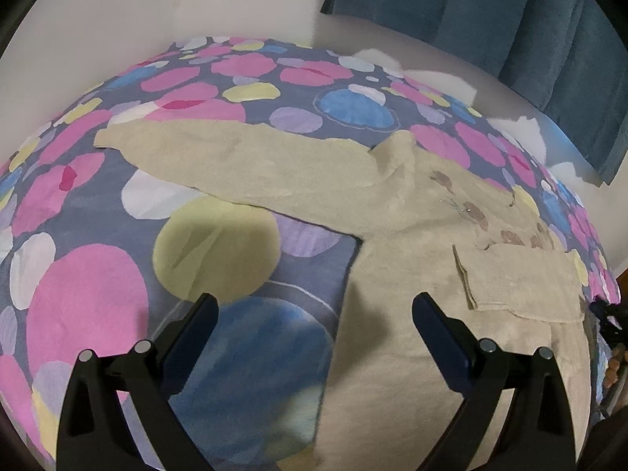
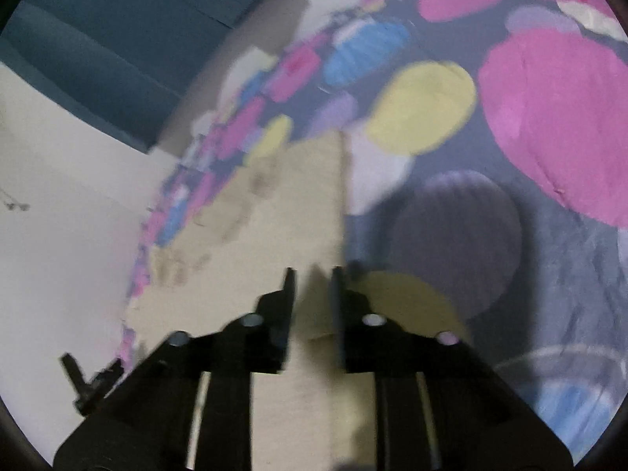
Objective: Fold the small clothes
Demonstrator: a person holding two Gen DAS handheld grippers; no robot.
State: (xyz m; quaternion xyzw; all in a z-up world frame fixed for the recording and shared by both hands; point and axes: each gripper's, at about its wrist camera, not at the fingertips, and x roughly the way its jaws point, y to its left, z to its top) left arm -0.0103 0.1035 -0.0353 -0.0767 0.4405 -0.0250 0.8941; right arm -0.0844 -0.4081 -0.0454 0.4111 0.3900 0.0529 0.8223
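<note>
The sweater (image 1: 412, 212), a soft beige knit with brown leaf shapes near the neck, lies flat on a bedspread (image 1: 90, 282) printed with pink, blue and yellow circles. One sleeve stretches out sideways; the other is folded across the chest. The left gripper (image 1: 314, 314) hovers with its fingers spread wide. The right gripper (image 2: 312, 286) has its fingers nearly together over the sweater's (image 2: 290, 204) straight edge; whether it pinches cloth is unclear.

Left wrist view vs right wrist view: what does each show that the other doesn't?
Left only: the whole beige top, with one sleeve spread out and the other sleeve folded across the body; left tongs wide open above it. Right only: right tongs, fingers close together with beige cloth between them; grip unclear through blur. Both: the top, spotted bedsheet, blue curtain.
</note>
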